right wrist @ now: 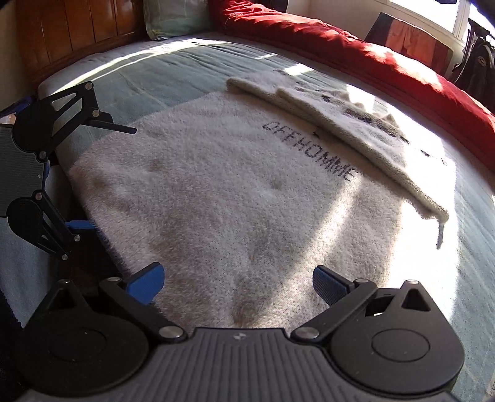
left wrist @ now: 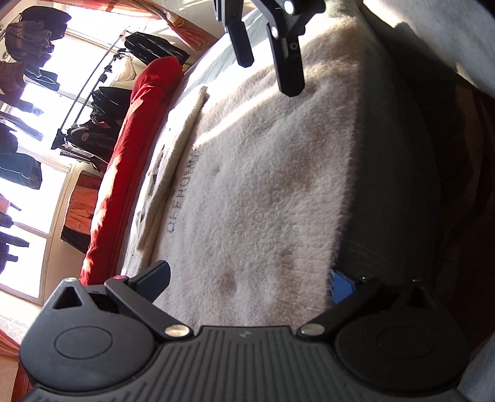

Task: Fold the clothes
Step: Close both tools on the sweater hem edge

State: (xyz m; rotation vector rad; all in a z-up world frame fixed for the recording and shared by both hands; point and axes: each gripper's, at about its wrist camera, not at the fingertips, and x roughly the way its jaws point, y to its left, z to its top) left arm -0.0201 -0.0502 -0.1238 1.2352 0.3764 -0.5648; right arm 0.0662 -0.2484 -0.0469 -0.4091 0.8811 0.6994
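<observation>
A fuzzy cream sweater point(left wrist: 263, 185) point(right wrist: 216, 185) lies flat on the bed, with dark lettering across it. One sleeve point(right wrist: 340, 133) point(left wrist: 173, 173) is folded over along its far side. My left gripper point(left wrist: 247, 275) is open, its fingers spread wide over the sweater's near edge with nothing pinched; the right wrist view shows it point(right wrist: 102, 176) at the sweater's left edge. My right gripper point(right wrist: 238, 278) is also open, its blue pads either side of the hem and just above the fabric. In the left wrist view it point(left wrist: 269, 79) hovers over the sweater's far end.
A pale teal bedsheet point(right wrist: 154, 74) lies under the sweater. A red duvet point(right wrist: 340, 46) point(left wrist: 123, 154) is bunched along the bed's far side. A wooden headboard point(right wrist: 77, 27) and a pillow point(right wrist: 173, 21) stand at the head. A rack of dark clothes point(left wrist: 92, 108) stands by the window.
</observation>
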